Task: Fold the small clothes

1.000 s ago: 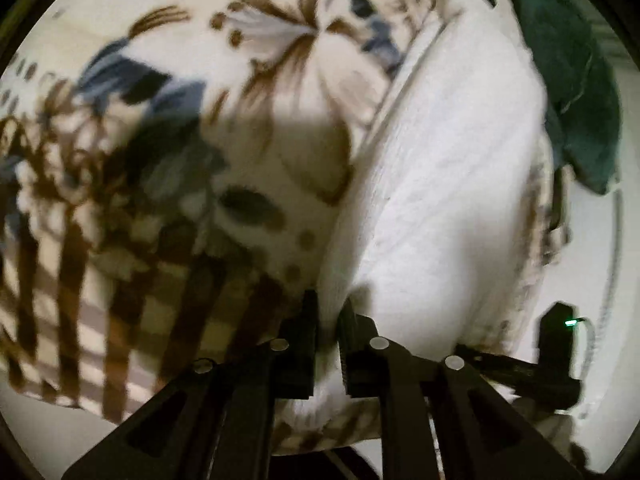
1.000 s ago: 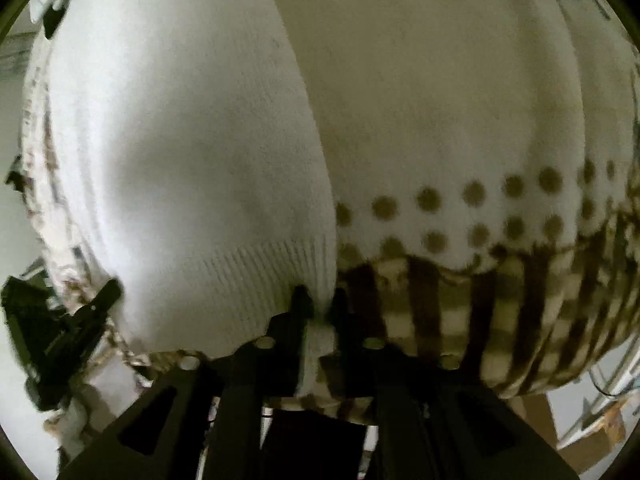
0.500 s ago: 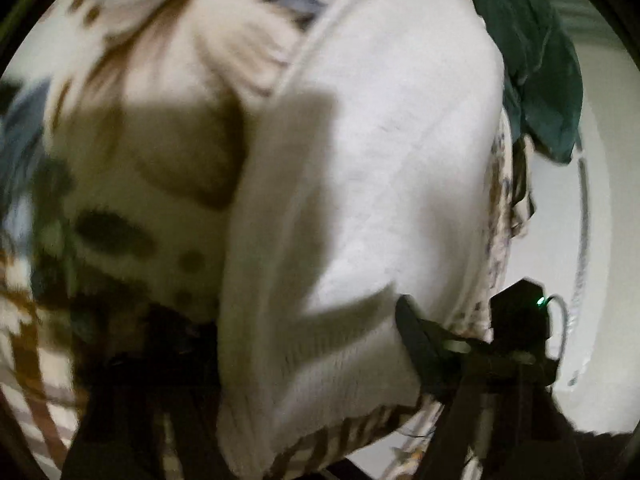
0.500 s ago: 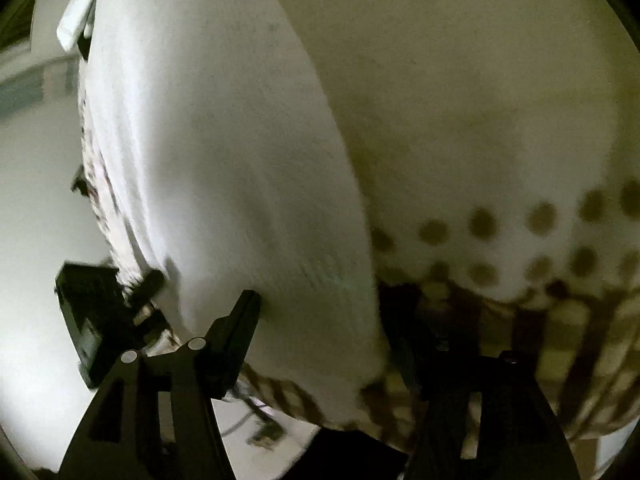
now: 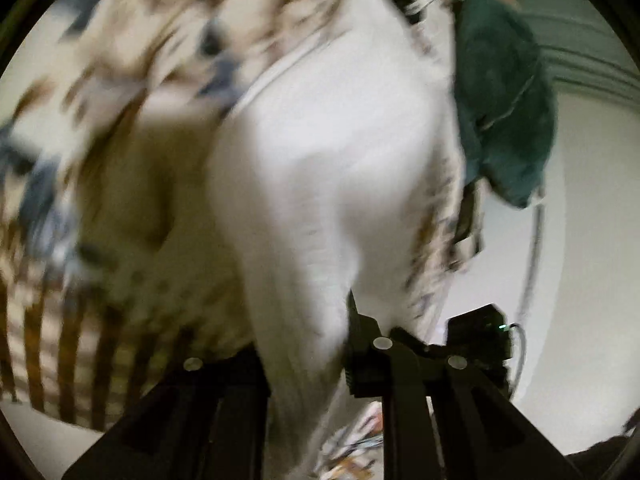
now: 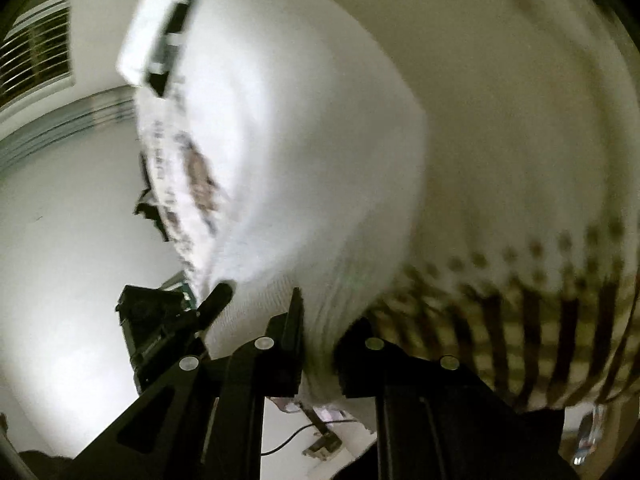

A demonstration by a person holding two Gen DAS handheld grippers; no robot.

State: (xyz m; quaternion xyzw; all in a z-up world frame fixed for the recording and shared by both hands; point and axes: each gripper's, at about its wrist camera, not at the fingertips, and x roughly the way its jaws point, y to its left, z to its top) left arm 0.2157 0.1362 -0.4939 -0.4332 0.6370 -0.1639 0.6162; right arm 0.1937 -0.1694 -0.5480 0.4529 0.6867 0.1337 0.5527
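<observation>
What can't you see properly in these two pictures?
- White garment: left wrist view, blurred; what kind of clothing it is cannot be told.
- Its lower edge: both views, hidden between the black fingers.
- Patterned blanket: left wrist view, smeared by motion; the print is unclear.
- Green cloth: left wrist view, partly behind the garment.
- Floor clutter: right wrist view, too small to name.

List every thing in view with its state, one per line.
white knit garment: bunched hem lifted, pinched at both near corners.
left tongs: closing on the hem.
right tongs: closing on the hem.
patterned blanket: spread flat underneath.
dark green cloth: crumpled, untouched.
</observation>
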